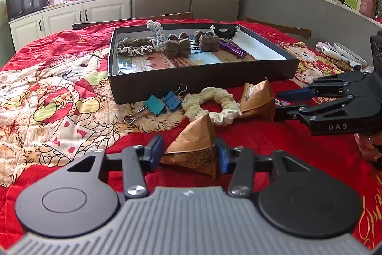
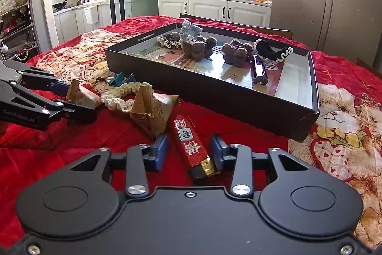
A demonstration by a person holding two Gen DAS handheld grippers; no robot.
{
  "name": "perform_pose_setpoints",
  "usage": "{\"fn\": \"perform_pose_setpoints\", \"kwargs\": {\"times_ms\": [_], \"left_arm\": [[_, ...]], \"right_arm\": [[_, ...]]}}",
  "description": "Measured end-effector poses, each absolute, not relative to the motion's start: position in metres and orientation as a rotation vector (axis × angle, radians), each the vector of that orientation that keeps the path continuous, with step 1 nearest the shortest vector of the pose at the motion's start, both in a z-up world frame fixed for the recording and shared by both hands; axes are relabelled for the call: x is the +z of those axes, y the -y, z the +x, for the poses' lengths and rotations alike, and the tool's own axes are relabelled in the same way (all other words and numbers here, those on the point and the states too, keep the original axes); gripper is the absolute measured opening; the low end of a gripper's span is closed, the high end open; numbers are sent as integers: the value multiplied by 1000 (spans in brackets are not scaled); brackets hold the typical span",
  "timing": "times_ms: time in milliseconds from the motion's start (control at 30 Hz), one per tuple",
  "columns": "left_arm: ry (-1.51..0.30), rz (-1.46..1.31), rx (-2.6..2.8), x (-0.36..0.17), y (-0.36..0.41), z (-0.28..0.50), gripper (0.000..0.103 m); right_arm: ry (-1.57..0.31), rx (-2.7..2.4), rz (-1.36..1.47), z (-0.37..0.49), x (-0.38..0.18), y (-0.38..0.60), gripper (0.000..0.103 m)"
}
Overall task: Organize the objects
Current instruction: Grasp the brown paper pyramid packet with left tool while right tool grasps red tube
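Observation:
A black shallow box [image 1: 191,87] [image 2: 238,99] on the red quilt holds crocheted scrunchies [image 1: 133,46] and a purple lighter [image 1: 232,48]. In front of it lie two blue binder clips [image 1: 164,102], a cream scrunchie [image 1: 212,106] and two brown pyramid packets. My left gripper [image 1: 189,154] is open with its pads on either side of the near packet [image 1: 195,147]. My right gripper [image 2: 189,154] is open around a red lighter [image 2: 191,145] lying on the quilt. The second packet [image 2: 152,111] sits just beyond it.
The right gripper shows at the right of the left wrist view [image 1: 334,106], next to the far packet [image 1: 257,99]. The left gripper shows at the left of the right wrist view [image 2: 35,102]. White items [image 1: 339,51] lie at the table's far right. Chairs stand behind the table.

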State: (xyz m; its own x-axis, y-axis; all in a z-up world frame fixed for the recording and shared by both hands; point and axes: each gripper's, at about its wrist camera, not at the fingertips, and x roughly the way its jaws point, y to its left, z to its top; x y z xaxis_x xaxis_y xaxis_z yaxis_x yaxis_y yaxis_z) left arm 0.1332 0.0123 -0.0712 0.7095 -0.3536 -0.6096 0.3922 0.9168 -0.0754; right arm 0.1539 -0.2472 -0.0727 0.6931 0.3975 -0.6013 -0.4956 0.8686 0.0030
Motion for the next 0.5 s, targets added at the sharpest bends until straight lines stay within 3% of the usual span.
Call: {"fn": "perform_pose_setpoints", "kwargs": {"times_ms": [200, 500], "left_arm": [[-658, 76, -411, -71, -11, 132, 50], [-658, 71, -408, -71, -11, 132, 48]], "right_arm": [[-636, 495, -148, 149, -72, 247, 24], [-650, 490, -104, 140, -71, 254, 23]]}}
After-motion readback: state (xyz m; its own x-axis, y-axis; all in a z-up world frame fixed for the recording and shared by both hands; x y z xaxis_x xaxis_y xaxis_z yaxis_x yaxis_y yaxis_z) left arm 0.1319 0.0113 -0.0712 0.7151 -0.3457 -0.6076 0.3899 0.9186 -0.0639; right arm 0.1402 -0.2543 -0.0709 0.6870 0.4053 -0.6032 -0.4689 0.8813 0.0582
